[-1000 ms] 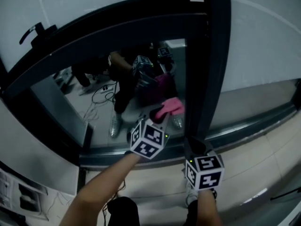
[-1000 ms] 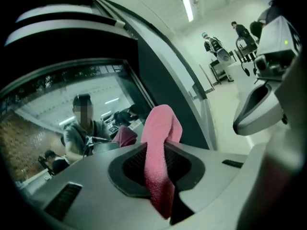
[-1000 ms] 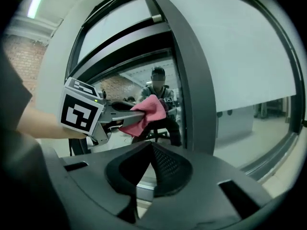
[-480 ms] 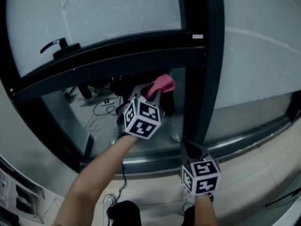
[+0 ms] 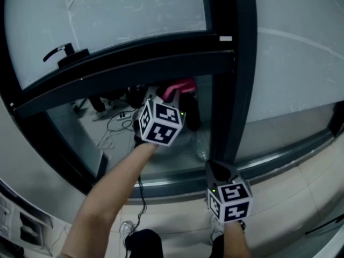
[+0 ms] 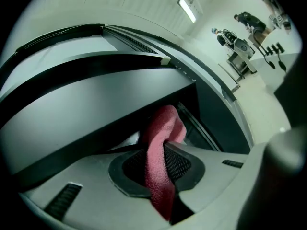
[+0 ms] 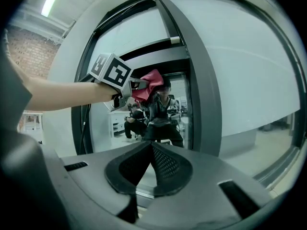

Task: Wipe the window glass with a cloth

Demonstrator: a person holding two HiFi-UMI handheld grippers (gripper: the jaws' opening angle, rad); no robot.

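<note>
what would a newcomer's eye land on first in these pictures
The pink cloth, pinched in the left tongs, is held up at the top of the lower window pane, just under the dark crossbar. The black-and-white marker cube on that tool stands out mid-picture in the head view. The right tongs hang lower down by the upright frame post, shut and empty.

Head view dim, grey, dark at the corners; window frame (image 5: pixel 236 90) bowed by the wide lens. Lower window glass (image 5: pixel 177 144) gives murky reflections. Left gripper view brighter, lit by a ceiling strip light (image 6: pixel 187 9); cloth (image 6: pixel 160 176) weave at the jaws sharp, right side washed out. Right gripper view: black round rim, strong edge curvature, near jaws slightly blurred
</note>
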